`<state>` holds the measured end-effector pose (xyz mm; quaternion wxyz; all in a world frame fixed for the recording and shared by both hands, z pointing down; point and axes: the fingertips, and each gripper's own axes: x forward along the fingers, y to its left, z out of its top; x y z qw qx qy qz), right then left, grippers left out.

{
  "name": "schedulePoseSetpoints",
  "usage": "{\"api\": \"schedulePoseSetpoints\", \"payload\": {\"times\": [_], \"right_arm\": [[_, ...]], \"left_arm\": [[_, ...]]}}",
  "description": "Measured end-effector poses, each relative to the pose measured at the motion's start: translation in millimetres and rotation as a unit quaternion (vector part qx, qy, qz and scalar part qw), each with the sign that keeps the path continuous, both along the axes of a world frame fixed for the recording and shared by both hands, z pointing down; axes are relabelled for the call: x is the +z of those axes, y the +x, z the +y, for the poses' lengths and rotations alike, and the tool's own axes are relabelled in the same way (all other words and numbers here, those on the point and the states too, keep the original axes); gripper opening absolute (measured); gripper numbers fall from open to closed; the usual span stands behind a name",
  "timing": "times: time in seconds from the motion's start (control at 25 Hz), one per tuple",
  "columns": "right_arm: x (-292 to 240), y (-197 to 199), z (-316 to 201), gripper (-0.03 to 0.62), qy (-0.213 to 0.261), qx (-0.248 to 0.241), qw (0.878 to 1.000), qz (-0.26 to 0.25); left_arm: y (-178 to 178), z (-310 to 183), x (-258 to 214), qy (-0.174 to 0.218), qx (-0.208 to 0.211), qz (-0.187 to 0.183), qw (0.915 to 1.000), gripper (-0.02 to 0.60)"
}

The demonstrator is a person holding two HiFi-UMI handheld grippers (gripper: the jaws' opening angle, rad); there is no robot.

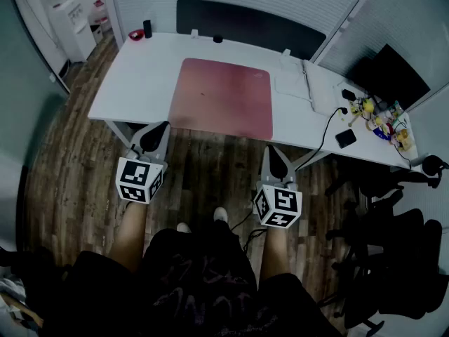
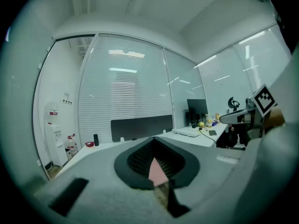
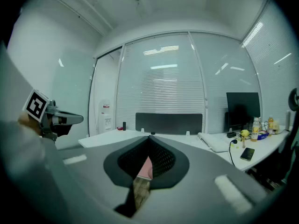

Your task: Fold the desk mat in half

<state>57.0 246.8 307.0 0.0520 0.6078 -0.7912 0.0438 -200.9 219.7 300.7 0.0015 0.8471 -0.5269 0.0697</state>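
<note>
The head view looks steeply down on the desk (image 1: 140,76); both gripper views face it nearly level.

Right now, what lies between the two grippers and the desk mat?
Head view: only wood floor and the bare white desk edge separate left gripper and right gripper from the desk mat.

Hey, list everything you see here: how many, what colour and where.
desk: one, white, across the head view's upper half
desk mat: one, pink, flat on the desk's near middle
partition panel: one, dark, behind the desk
monitor: one, black, far right
phone: one, black, desk's right end
water dispenser: one, white, far left
left tongs: one, grey, shut, empty, before the mat's left corner
right tongs: one, grey, shut, empty, before the mat's right corner
</note>
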Motion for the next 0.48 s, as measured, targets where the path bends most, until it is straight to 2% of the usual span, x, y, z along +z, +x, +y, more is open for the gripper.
{"api": "schedulePoseSetpoints", "payload": {"times": [0.48], "right_arm": [[-0.5,0.8,8.9,0.008,0.003,0.001,1.0,0.003]], "left_arm": [[4.3,7.8,1.8,-0.001,0.009,-0.002,1.0,0.0]]}}
